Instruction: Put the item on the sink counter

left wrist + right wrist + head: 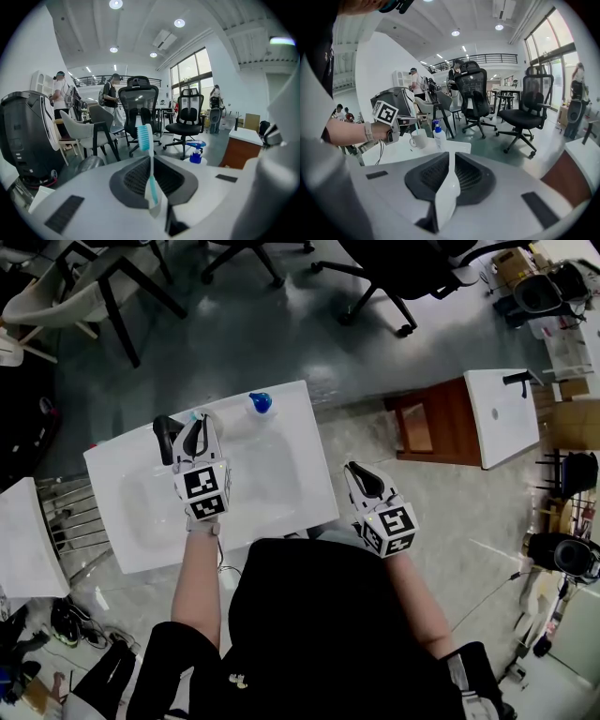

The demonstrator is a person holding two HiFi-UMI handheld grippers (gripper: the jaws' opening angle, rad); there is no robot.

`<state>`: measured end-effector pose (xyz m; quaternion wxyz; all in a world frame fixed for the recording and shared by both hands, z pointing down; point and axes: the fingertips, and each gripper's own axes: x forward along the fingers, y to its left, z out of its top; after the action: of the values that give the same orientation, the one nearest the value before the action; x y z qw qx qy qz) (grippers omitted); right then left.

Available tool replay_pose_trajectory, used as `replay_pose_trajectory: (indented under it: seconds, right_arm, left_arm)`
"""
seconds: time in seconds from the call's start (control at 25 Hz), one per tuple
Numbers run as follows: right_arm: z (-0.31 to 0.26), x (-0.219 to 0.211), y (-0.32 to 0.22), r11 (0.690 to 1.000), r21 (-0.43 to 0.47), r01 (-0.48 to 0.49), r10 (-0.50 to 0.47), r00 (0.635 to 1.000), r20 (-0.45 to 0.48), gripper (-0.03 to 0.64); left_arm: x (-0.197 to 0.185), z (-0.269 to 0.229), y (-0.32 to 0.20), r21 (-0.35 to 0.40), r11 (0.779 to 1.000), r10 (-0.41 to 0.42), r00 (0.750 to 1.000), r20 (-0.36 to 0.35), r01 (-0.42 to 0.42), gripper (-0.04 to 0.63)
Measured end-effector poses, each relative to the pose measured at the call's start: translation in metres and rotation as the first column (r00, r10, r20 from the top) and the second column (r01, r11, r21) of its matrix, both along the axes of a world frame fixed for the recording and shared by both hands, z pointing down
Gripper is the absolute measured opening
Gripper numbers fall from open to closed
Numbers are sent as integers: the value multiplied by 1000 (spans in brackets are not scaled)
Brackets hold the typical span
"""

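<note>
Over the white sink table (281, 507), grey office floor around: clamping the toothbrush (151, 178) upright in the fingers of the left gripper (195, 426), hovering by the black tap (165, 439). Not set down yet, so placing and letting go left to do. Off beside the table, fingers of the right gripper (364, 479) pressed together on nothing.

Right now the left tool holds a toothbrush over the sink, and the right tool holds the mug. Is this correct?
No: the right gripper view shows the right tool shut and empty; the mug stands on the sink counter. The toothbrush part holds.
</note>
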<state>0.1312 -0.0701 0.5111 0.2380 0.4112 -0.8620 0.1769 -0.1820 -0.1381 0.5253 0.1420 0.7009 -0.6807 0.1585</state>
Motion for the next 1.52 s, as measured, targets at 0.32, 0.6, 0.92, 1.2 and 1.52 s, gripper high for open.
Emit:
replay_pose_trajectory:
  seconds: [0.32, 0.6, 0.92, 1.2, 1.52]
  right_arm:
    - [6, 5, -1, 1000, -14, -13, 13, 1000, -1, 55]
    - [9, 7, -3, 999, -23, -22, 23, 1000, 3, 54]
    - [11, 15, -4, 999, -31, -42, 42, 999, 0, 55]
    - [12, 21, -5, 998, -33, -51, 51, 999, 0, 55]
    - [11, 23, -5, 998, -33, -55, 55, 998, 2, 54]
  left_arm:
    - [17, 10, -6, -33, 997, 68, 994, 87, -66, 37]
    - [24, 23, -13, -80, 993, 96, 988, 117, -87, 37]
    - [26, 43, -17, -145, 987, 97, 983, 159, -74, 37]
    - [25, 51, -22, -156, 985, 98, 978, 182, -69, 38]
    - [22, 55, -27, -162, 984, 100, 976, 194, -69, 38]
